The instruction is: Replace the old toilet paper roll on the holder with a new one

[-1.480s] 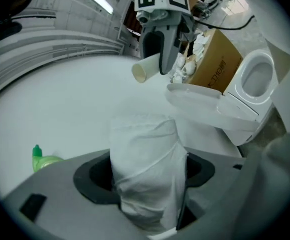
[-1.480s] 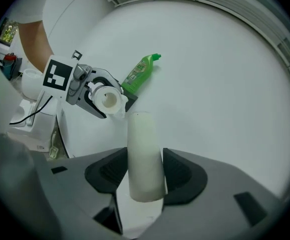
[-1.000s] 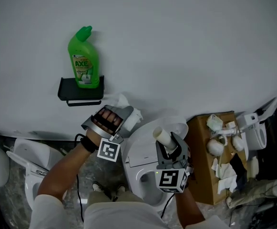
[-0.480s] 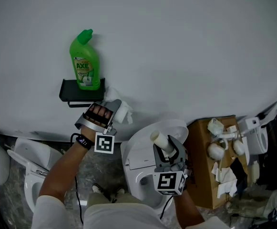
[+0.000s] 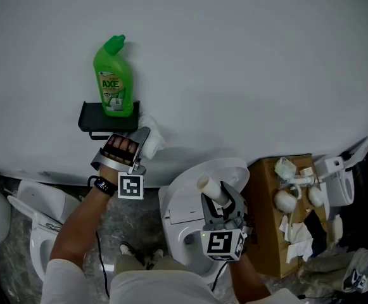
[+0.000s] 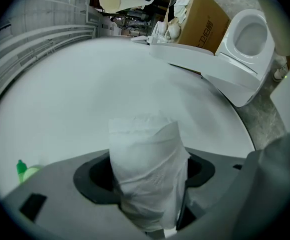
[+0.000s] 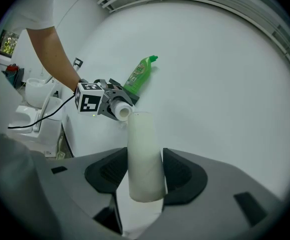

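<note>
Mostly hidden behind the left gripper, the soft, crinkled white roll sits clamped between its jaws, just right of the black holder, whose bar is hard to make out. A glossy green bottle stands on the holder's flat shelf. Well below and right of the holder, the right gripper pinches a smooth, pale cardboard tube; from the head view only the tube's upper part shows.

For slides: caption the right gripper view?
Right claw grips bare cardboard tube; left claw holds toilet paper roll near green bottle.
</note>
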Available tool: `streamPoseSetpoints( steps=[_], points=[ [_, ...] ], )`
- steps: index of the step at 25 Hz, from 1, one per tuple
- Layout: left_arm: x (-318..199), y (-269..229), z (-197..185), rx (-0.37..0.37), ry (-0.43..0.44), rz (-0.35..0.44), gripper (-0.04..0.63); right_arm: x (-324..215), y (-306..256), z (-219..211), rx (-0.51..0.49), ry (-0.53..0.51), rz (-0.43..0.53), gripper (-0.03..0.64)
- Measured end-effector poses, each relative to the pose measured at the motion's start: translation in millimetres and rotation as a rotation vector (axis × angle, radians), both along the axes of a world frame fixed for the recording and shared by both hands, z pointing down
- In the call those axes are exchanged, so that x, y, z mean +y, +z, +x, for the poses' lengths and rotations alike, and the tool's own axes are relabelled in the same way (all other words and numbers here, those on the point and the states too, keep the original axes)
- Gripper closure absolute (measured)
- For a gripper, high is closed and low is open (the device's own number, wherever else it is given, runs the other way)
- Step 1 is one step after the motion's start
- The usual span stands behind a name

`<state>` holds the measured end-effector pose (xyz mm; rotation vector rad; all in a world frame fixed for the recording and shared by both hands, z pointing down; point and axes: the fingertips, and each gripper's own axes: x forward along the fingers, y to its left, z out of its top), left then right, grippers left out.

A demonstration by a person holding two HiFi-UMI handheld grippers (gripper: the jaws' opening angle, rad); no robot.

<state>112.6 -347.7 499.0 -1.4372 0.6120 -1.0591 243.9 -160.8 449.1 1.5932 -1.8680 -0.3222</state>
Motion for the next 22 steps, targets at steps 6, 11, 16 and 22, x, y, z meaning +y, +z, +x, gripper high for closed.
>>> streamPoseSetpoints(
  steps=[6,11,16,22],
  points=[
    [0.5,-1.5,-6.2,-0.002,-0.02,0.014,0.255,3.3,0.5,-2.8,-0.006,-0.003,-0.003,0.405],
    [-2.4,3.9,-2.1,-0.04,-0.023,0.034,0.256,3.0,0.8,-9.4,-0.005,-0.012,-0.003,0.405],
    [-9.8,5.4,-9.5,-0.049,-0.054,0.085,0.264,5.5,3.6,-11.9,-0.004,-0.012,-0.011,0.405],
    [-21.8,11.1,-28.1,0.027,-0.163,0.009,0.264,11.5,5.8,-9.9,-0.007,-0.004,-0.018,0.403]
  ],
)
